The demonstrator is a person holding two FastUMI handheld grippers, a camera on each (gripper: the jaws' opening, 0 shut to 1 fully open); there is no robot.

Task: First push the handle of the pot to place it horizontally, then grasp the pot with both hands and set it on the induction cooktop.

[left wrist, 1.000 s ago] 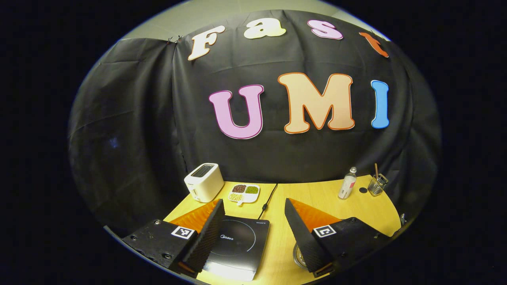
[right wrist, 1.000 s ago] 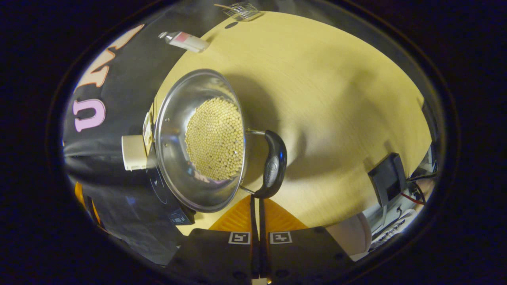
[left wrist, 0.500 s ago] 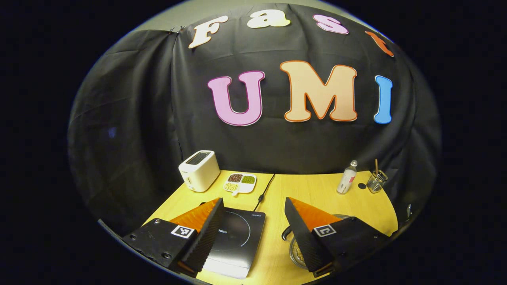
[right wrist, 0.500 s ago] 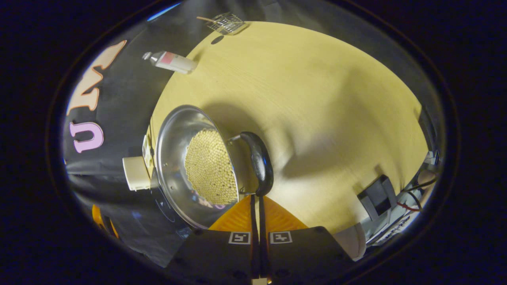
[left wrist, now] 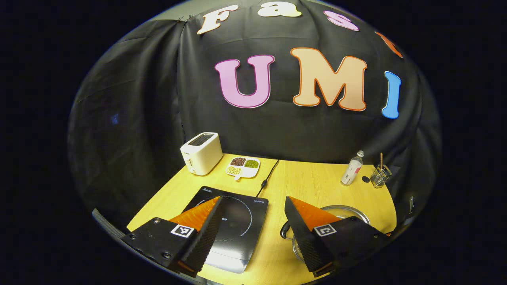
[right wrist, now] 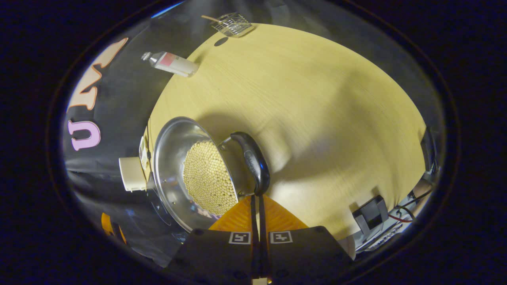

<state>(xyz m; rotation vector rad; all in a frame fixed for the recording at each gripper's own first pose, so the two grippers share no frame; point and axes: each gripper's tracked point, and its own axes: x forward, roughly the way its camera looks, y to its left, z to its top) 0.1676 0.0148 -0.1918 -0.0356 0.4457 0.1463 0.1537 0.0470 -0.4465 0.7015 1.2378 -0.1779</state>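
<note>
Pale wood table (left wrist: 317, 186) w/ black cloth behind; toaster (left wrist: 201, 153), bottle (left wrist: 352, 168) at back. Pot (right wrist: 186, 170) right of cooktop (left wrist: 233, 221). Left gripper (left wrist: 253, 213) wide open, holding nothing; right gripper (right wrist: 256, 198) closed, tips at pot handle (right wrist: 251, 160)

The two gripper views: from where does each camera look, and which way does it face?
Left gripper view: rides above the table's near edge, faces the booth wall over the induction cooktop; own open fingers show.
Right gripper view: rolled sideways, close behind the pot's handle; own closed right gripper shows.
Both share the pot, toaster and bottle.
</note>
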